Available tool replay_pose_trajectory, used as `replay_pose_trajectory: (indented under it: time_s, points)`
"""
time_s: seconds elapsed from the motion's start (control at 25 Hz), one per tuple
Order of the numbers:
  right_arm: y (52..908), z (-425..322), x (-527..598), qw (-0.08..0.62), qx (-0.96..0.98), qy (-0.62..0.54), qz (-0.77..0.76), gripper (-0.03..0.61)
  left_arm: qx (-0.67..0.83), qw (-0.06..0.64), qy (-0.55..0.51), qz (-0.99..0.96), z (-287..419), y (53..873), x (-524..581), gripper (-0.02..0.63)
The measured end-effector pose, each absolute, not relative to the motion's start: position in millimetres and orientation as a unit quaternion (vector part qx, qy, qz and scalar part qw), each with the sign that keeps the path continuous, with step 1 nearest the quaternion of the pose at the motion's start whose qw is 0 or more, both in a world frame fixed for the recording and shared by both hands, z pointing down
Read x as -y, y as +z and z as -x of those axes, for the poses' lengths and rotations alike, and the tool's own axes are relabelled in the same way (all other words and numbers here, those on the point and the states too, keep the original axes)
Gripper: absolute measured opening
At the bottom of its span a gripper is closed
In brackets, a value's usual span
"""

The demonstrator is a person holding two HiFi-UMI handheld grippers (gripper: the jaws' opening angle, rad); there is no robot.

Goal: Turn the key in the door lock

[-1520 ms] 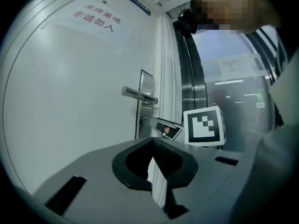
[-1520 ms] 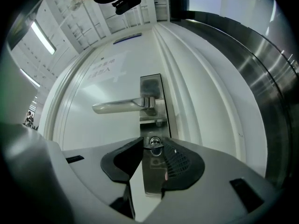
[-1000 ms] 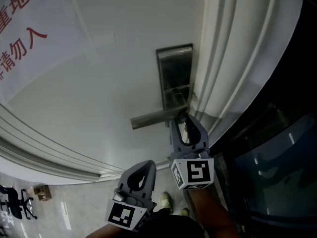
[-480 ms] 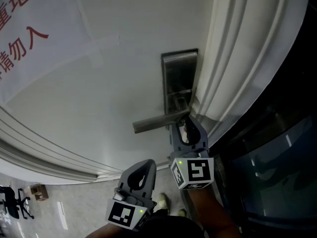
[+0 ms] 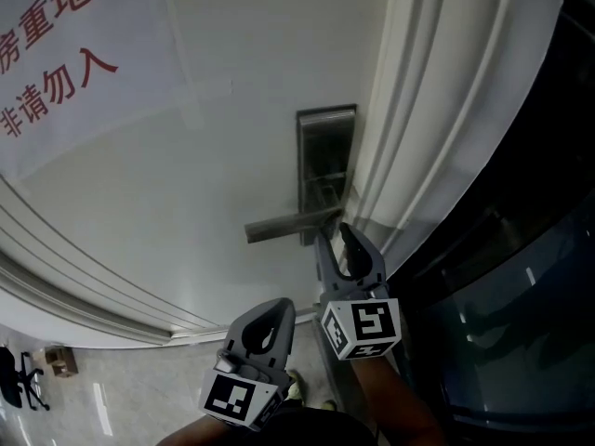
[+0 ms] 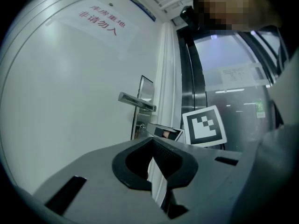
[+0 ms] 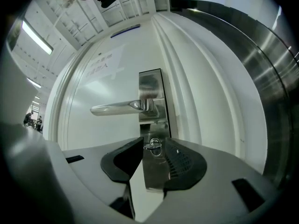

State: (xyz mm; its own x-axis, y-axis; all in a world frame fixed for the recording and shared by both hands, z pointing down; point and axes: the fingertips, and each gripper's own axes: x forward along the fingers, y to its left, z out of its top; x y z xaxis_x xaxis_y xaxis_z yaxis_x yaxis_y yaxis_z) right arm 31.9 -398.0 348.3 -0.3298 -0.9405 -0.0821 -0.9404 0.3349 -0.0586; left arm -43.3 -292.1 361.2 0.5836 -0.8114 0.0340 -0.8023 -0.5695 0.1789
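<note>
Below the door handle point(image 7: 122, 107), we find the right gripper point(image 7: 154, 157) part-open, its jaws either side of the key point(image 7: 153, 145), seemingly not touching it.

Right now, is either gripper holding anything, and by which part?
Nothing is held. The right gripper has jaws apart around the key in the door lock, unclamped; the left gripper is shut, empty.

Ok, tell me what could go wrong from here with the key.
1. The right hand-held gripper has its jaws apart around the small key. If they close off-centre, they might catch only its edge and slip once twisting starts.
2. The door handle sits just above the key, so rotating the gripper may knock against it.
</note>
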Motion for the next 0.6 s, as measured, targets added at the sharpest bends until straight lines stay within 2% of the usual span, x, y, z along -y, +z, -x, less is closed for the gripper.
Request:
replay_pose_trajectory:
  time_s: [0.24,0.4,0.6]
  points:
    - [343.7,-33.7,369.5,0.035,-0.83,-0.006,0.557,0.131,0.46,0.09,-0.04,-0.883,35.6,354.6,284.2,0.005]
    - [333.5,-40.9,347.3,0.038,-0.835,-0.004,0.549,0.041,0.462,0.083,-0.046,-0.882,27.7,348.2,278.0,0.005]
    - [328.9,-46.5,324.4,0.03,-0.839,-0.002,0.543,0.015,0.458,0.073,-0.056,-0.884,15.9,337.8,265.3,0.005]
